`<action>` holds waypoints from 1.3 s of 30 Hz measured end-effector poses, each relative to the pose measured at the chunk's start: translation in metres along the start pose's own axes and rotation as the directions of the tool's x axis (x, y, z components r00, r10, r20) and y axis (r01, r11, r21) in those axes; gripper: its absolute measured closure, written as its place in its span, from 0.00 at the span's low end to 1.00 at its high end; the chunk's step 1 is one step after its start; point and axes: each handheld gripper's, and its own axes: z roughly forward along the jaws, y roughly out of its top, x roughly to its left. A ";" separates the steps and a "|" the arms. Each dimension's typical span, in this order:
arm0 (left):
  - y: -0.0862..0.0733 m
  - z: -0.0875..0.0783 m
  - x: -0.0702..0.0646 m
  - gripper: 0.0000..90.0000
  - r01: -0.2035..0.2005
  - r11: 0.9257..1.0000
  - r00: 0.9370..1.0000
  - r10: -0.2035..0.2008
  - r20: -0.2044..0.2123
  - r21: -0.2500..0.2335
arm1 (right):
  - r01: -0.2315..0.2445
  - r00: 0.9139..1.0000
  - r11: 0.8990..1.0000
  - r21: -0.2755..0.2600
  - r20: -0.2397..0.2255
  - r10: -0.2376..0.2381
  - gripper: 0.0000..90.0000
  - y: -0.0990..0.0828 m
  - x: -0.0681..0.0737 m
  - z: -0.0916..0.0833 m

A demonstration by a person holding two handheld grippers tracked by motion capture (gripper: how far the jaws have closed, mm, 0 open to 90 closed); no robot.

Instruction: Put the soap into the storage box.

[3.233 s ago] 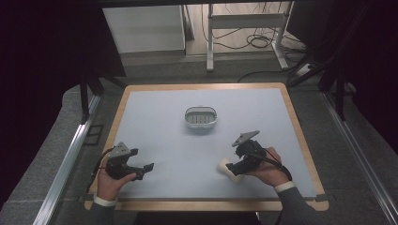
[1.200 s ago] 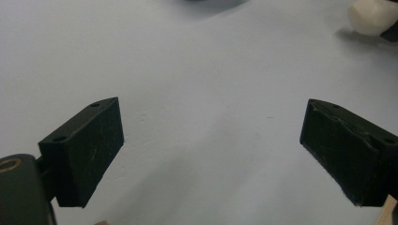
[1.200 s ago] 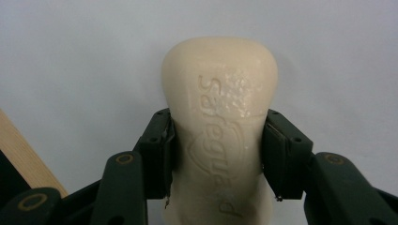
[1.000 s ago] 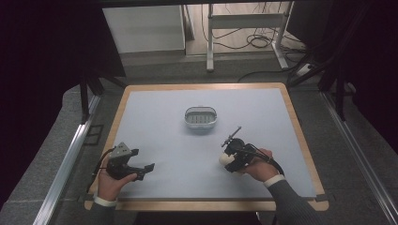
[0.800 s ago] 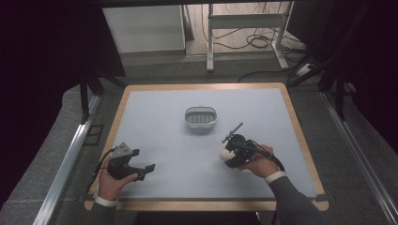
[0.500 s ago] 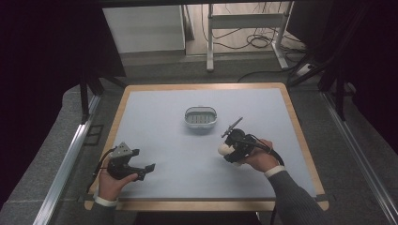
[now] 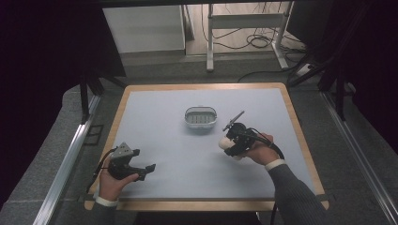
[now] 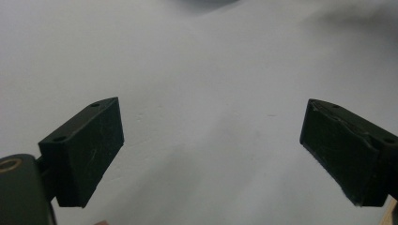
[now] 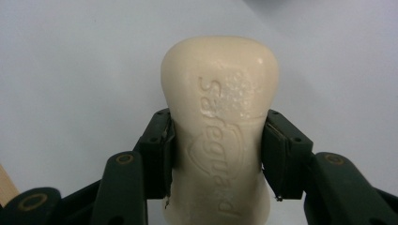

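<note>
While the right gripper [image 9: 217,154] clamps the soap [image 9: 220,122] by its 2 long sides above the mat [image 7: 155,122], just short of the dish [image 7: 200,117], the carry seems underway; next, lowering it in squarely; left gripper [image 8: 211,154] gapes idle.

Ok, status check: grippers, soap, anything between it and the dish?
Right gripper shut on the soap bar, carried above the table. Left gripper open, holding nothing. Soap dish apart from the soap, path to it clear.
</note>
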 end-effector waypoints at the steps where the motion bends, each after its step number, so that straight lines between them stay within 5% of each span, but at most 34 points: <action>1: 0.000 0.000 0.000 0.08 0.000 1.000 1.000 0.000 0.000 0.000 | -0.001 1.000 1.000 -0.004 -0.003 0.001 0.55 0.000 -0.001 -0.001; 39: 0.000 0.002 0.000 0.08 -0.005 1.000 1.000 0.005 0.001 0.010 | 0.031 0.999 0.999 -0.023 0.010 -0.031 0.55 0.036 -0.036 -0.005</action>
